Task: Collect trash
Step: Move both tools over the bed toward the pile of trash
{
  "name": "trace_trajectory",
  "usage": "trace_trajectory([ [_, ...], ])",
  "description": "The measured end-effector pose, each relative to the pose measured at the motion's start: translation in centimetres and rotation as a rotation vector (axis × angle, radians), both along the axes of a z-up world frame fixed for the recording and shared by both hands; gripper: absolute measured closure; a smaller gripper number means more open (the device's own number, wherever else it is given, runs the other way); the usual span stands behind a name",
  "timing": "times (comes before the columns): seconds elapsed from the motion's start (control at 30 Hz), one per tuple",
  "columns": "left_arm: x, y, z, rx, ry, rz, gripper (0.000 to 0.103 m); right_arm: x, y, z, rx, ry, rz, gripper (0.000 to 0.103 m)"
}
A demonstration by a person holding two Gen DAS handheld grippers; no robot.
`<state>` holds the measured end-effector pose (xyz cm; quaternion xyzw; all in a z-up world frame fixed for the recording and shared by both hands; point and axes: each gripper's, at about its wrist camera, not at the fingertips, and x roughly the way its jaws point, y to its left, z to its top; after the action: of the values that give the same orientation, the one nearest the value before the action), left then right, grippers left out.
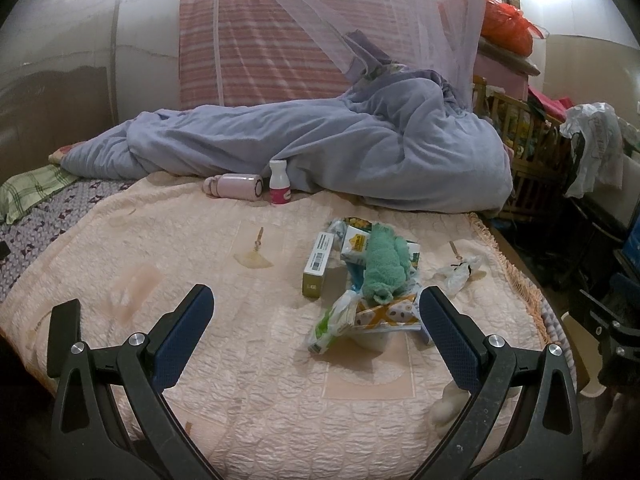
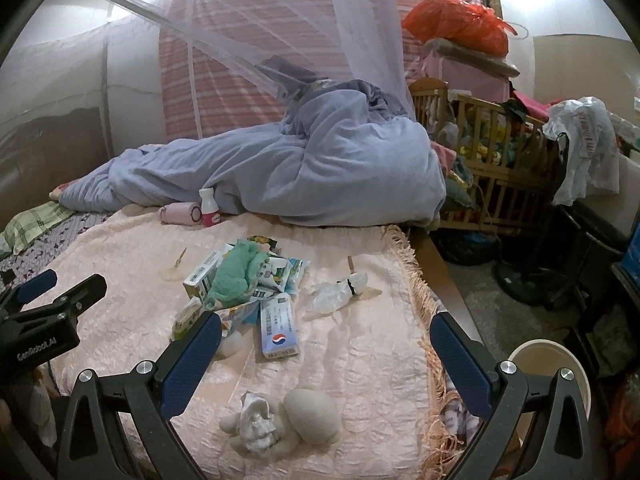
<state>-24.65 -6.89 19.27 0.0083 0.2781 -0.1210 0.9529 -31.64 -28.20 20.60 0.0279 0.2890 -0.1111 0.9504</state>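
Observation:
A heap of trash [image 1: 360, 276] lies on the pink quilted bedspread [image 1: 200, 248]: small cartons, wrappers and a green fluffy cloth [image 1: 386, 266] on top. It also shows in the right wrist view [image 2: 244, 276], with a white-blue box [image 2: 279, 330] in front and a clear plastic bag [image 2: 336, 290] to its right. A crumpled tissue [image 2: 256, 420] lies on a beige soft toy [image 2: 304, 416] between my right fingers. My left gripper [image 1: 316, 328] is open and empty, just before the heap. My right gripper [image 2: 326, 354] is open and empty above the bedspread.
A lilac duvet [image 1: 320, 148] lies across the back of the bed, with a pink bottle [image 1: 236, 187] and a white bottle [image 1: 279, 182] before it. A white bin [image 2: 560, 372] stands on the floor at right. A wooden crib [image 2: 492, 160] full of clutter stands beyond.

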Motion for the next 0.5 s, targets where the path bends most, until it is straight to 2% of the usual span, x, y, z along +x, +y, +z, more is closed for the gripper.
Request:
trace_trajectory([
  [0.5,0.3,-0.6,-0.6,0.008,0.012,-0.004,0.001,0.3,-0.1,-1.1,0.027,0.045,0.015,0.0],
])
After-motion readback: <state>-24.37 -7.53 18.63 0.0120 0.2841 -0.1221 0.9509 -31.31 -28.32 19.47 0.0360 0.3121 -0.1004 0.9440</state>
